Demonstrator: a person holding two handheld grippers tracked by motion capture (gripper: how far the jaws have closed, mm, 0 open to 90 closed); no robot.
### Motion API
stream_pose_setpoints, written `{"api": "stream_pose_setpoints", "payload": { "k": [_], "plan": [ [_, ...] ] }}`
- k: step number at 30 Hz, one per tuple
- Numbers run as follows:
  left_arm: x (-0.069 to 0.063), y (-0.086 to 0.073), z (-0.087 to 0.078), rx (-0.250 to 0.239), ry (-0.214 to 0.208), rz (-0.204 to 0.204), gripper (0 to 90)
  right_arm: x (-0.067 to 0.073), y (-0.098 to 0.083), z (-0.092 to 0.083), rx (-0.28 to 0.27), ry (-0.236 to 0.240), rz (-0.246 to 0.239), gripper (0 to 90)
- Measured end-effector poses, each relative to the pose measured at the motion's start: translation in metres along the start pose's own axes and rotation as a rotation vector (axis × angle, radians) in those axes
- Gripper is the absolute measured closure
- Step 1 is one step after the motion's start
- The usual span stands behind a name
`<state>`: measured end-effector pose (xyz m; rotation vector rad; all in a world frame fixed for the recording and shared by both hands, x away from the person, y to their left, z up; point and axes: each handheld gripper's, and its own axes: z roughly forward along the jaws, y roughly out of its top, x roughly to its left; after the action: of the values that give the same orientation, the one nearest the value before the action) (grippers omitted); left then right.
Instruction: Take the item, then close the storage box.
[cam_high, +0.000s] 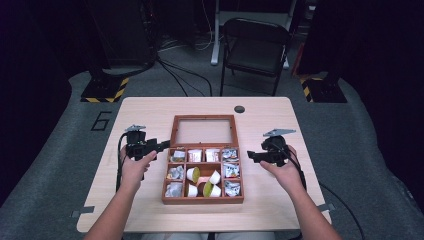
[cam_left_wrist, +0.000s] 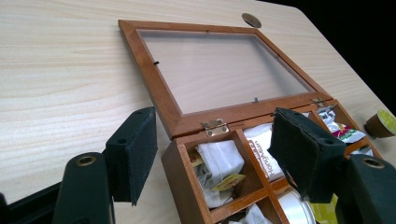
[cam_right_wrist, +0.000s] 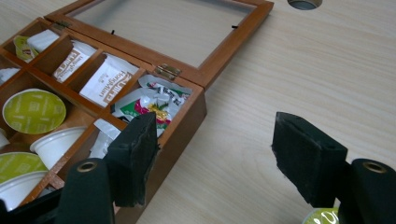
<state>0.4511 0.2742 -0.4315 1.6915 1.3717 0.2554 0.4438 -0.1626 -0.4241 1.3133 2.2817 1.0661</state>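
A brown wooden box (cam_high: 202, 200) with several compartments sits open in the middle of the table. Its glass-paned lid (cam_high: 203, 118) lies flat behind it. The compartments hold tea bags (cam_right_wrist: 109, 79), foil sachets (cam_right_wrist: 156, 100) and green-lidded pods (cam_right_wrist: 32, 109). My left gripper (cam_high: 162, 145) is open at the box's back left corner (cam_left_wrist: 180, 149), which lies between its jaws. My right gripper (cam_high: 250, 156) is open by the box's right side, its left pad (cam_right_wrist: 135, 156) close to the wall. A loose green-lidded pod (cam_left_wrist: 380, 122) rests on the table near the right gripper.
The light wooden table (cam_high: 140, 112) has a round cable hole (cam_high: 239, 108) behind the lid. A black folding chair (cam_high: 255, 45) stands beyond the far edge. Yellow-and-black striped stand bases (cam_high: 105, 91) sit on the floor at both far corners.
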Motion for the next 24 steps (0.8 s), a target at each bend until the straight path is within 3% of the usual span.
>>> {"api": "stream_pose_setpoints", "payload": {
  "k": [8, 24],
  "plan": [
    [-0.002, 0.007, 0.003, 0.008, 0.010, 0.024, 30.3, 0.007, 0.021, 0.006, 0.006, 0.065, 0.007, 31.7],
    [0.001, 0.012, 0.019, 0.047, 0.000, 0.039, 31.6, 0.008, 0.048, 0.025, 0.014, 0.086, 0.012, 33.8]
  ]
}}
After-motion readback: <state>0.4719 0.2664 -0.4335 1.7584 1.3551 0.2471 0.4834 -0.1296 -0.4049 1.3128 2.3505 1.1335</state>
